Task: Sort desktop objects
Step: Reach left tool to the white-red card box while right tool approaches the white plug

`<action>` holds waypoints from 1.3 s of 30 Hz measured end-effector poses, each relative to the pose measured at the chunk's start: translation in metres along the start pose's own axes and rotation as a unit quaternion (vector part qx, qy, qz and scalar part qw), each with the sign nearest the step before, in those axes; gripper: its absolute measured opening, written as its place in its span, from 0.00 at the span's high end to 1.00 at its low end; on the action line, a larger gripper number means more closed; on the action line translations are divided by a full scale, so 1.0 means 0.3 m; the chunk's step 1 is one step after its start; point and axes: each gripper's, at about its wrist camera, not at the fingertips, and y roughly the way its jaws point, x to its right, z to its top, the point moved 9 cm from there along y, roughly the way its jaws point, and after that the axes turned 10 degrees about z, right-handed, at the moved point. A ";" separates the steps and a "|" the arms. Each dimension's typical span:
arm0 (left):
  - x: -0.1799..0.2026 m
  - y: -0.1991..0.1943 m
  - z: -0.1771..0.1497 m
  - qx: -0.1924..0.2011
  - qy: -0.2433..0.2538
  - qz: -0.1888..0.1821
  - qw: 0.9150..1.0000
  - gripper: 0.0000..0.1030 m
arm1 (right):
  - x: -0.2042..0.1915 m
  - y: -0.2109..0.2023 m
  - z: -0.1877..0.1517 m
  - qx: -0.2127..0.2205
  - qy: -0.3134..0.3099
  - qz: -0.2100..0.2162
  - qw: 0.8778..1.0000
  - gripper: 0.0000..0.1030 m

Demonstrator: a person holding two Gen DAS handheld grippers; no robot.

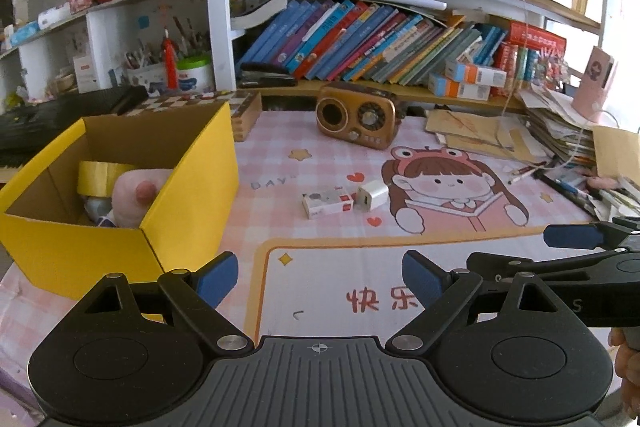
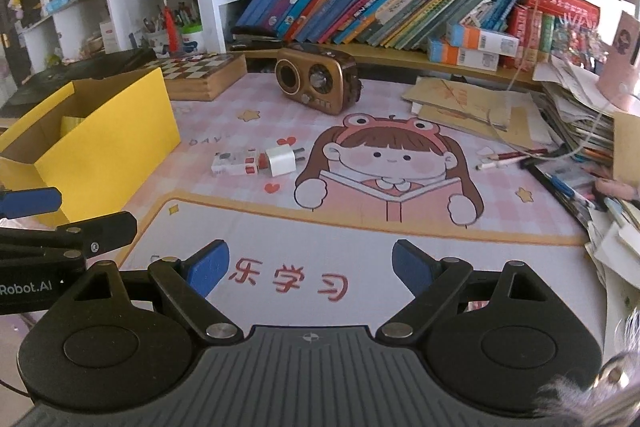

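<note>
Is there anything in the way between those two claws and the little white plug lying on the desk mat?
Nothing visible. Both the left gripper and the right gripper are open and empty, and only bare mat lies between them and the charger, which sits against a small box.

White bookshelf [image 1: 216, 7] crammed with books [image 1: 360, 39]; daylight from right.

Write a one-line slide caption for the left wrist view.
Open left gripper above a pink desk mat, yellow box at left, white charger and small carton ahead.
</note>
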 end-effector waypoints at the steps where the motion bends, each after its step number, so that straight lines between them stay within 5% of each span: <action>1: 0.004 0.003 0.004 0.000 -0.001 0.002 1.000 0.11 | 0.003 0.005 0.005 0.001 -0.002 0.003 1.000 0.14; 13: 0.025 0.061 0.061 0.001 0.003 0.024 1.000 0.11 | 0.081 0.103 0.120 0.011 -0.033 0.047 0.998 0.16; 24: 0.007 0.122 0.109 0.008 0.003 0.052 0.999 0.11 | 0.069 0.340 0.226 0.008 -0.089 0.102 0.991 0.22; 36: 0.023 0.199 0.130 -0.004 0.015 0.061 0.998 0.11 | 0.066 0.614 0.201 -0.044 -0.116 0.112 0.986 0.42; 39: 0.031 0.227 0.133 -0.010 0.017 0.060 0.998 0.11 | 0.066 0.631 0.196 -0.044 -0.121 0.122 0.984 0.57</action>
